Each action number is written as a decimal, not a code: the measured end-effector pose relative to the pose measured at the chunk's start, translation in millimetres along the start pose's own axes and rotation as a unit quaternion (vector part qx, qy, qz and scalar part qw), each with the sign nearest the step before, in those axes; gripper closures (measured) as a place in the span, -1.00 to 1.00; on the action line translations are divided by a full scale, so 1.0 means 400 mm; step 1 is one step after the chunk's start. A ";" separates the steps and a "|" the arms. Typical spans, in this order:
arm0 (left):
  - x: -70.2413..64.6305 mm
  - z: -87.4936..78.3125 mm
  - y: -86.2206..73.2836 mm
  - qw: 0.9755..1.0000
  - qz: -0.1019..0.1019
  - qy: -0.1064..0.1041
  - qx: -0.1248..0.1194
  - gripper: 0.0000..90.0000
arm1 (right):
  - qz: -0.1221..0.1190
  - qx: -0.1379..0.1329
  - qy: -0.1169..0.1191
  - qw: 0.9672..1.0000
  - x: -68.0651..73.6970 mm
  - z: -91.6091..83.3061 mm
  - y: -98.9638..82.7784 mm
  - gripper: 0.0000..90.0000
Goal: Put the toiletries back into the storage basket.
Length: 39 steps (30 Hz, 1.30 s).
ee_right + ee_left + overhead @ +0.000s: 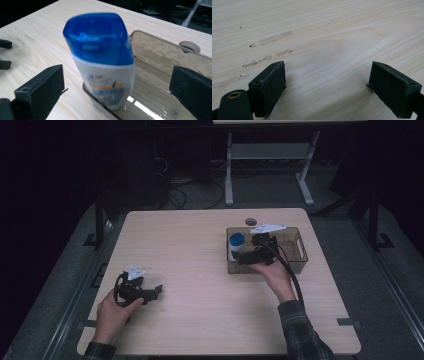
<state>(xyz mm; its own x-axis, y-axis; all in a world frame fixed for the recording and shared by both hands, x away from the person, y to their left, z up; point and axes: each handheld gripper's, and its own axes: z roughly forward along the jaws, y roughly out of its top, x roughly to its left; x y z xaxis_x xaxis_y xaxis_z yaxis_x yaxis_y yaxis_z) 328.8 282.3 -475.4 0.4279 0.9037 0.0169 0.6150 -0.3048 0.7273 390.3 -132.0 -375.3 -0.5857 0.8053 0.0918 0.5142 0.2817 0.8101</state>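
Observation:
A white bottle with a blue cap [236, 242] [100, 50] stands tilted in the left end of a clear plastic bin [295, 251] [160, 52]. My right gripper [240, 255] [117, 87] is at the bin's front left, open. Its jaws stand wide on either side of the bottle and do not touch it. My left gripper [155, 291] [328, 85] rests low over the bare table at the front left, open, with only wood grain between its pads [270, 87].
The light wooden table [190, 250] has a round cable hole [250, 221] [189, 46] just behind the bin. A few pale smears [274, 38] mark the wood ahead of the left gripper. Desk legs and cables stand on the dark floor beyond.

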 end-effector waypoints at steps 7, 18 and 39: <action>-0.001 0.001 0.000 1.000 -0.002 0.000 -0.002 -0.72 | 0.005 0.002 0.002 1.000 -0.007 -0.029 -0.038 -1.00; -0.001 0.001 0.000 1.000 -0.004 0.000 -0.003 -0.72 | 0.010 -0.003 -0.004 1.000 -0.018 -0.075 -0.096 -1.00; 0.000 0.000 0.000 1.000 0.001 0.000 0.000 -0.72 | 0.018 -0.015 -0.013 1.000 -0.023 -0.160 -0.226 -1.00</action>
<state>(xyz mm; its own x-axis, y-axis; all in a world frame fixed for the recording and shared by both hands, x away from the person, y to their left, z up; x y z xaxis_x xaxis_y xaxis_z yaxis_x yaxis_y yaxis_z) 328.7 282.4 -475.6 0.4288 0.9032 0.0176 0.6144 -0.3059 0.7273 309.0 -198.2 -412.2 -0.5502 0.8283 0.1058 0.5148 0.2367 0.8240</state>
